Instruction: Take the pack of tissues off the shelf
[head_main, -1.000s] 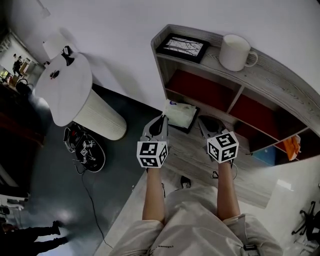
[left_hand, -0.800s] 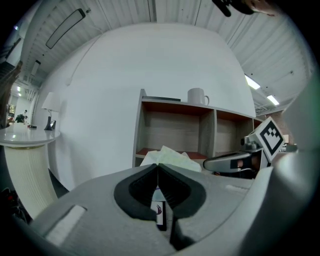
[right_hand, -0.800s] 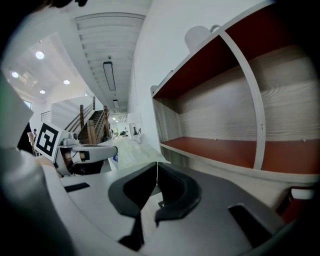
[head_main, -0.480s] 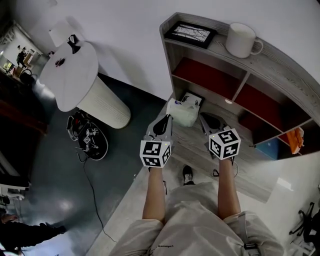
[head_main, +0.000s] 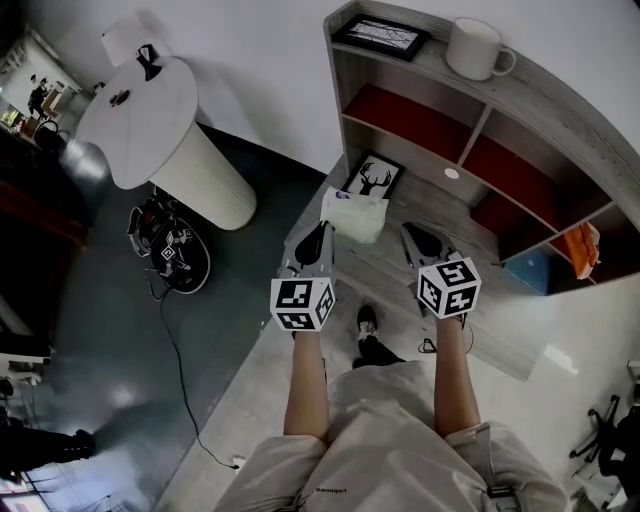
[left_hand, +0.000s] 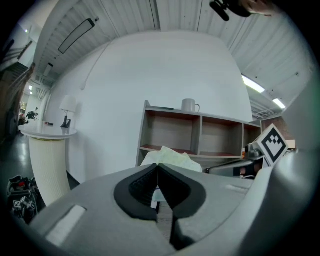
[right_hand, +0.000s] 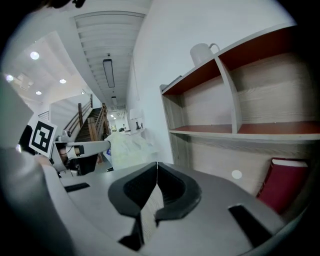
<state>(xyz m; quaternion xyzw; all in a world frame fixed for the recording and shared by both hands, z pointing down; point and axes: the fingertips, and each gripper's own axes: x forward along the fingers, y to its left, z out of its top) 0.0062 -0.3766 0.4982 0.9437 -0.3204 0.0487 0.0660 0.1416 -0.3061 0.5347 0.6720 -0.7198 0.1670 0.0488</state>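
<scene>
The pack of tissues (head_main: 355, 215), pale green and white in crinkly plastic, hangs in the air in front of the grey shelf unit (head_main: 520, 110), clear of its lower board. My left gripper (head_main: 322, 229) is shut on the pack's near edge. In the left gripper view the pack (left_hand: 172, 157) shows just past the closed jaws of that gripper (left_hand: 158, 166). My right gripper (head_main: 409, 232) is beside the pack on the right, shut and holding nothing. In the right gripper view its closed tips (right_hand: 157, 164) have the pack (right_hand: 127, 147) off to the left.
A deer picture (head_main: 373, 180) lies on the lower shelf board. On top of the shelf are a white mug (head_main: 475, 48) and a framed picture (head_main: 383, 37). An orange item (head_main: 581, 250) and a blue box (head_main: 528, 270) sit at the right. A white round pedestal table (head_main: 150, 120) stands left, with black gear (head_main: 170, 258) on the floor.
Both grippers have drawn back from the shelf. The pack has come off the lower board with the left gripper, uncovering the deer picture it lay on.
</scene>
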